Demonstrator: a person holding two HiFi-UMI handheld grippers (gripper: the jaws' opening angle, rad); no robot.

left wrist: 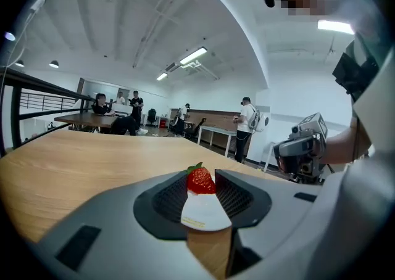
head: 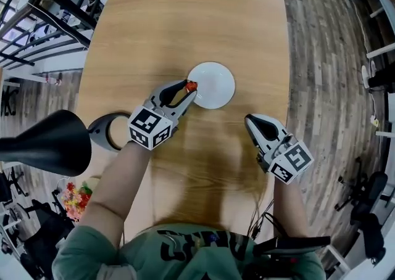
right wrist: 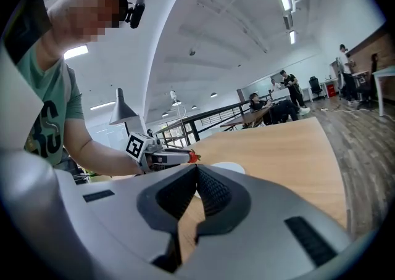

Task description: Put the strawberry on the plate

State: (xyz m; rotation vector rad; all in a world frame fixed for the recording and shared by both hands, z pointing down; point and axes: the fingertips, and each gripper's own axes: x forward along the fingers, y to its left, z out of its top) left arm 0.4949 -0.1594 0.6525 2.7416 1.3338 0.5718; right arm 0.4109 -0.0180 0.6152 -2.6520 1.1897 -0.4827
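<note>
Jaws clamped on the strawberry (head: 191, 86), the left gripper (head: 189, 91) hovers at the plate (head: 217, 90) rim, best eased inward and low before release, while the right gripper (head: 252, 122) sits with jaws together, empty.

A light wooden rectangular table (head: 185, 20) spreads beneath and ahead of the fingers (head: 168, 89) of the left gripper (head: 189, 90). Well to the left of those fingers a black cone-shaped lamp shade (head: 43, 143) overhangs the table edge. A black ring-shaped base (head: 102, 129) lies between shade and fingers. Grey-brown plank flooring (head: 321, 57) surrounds the table.
</note>
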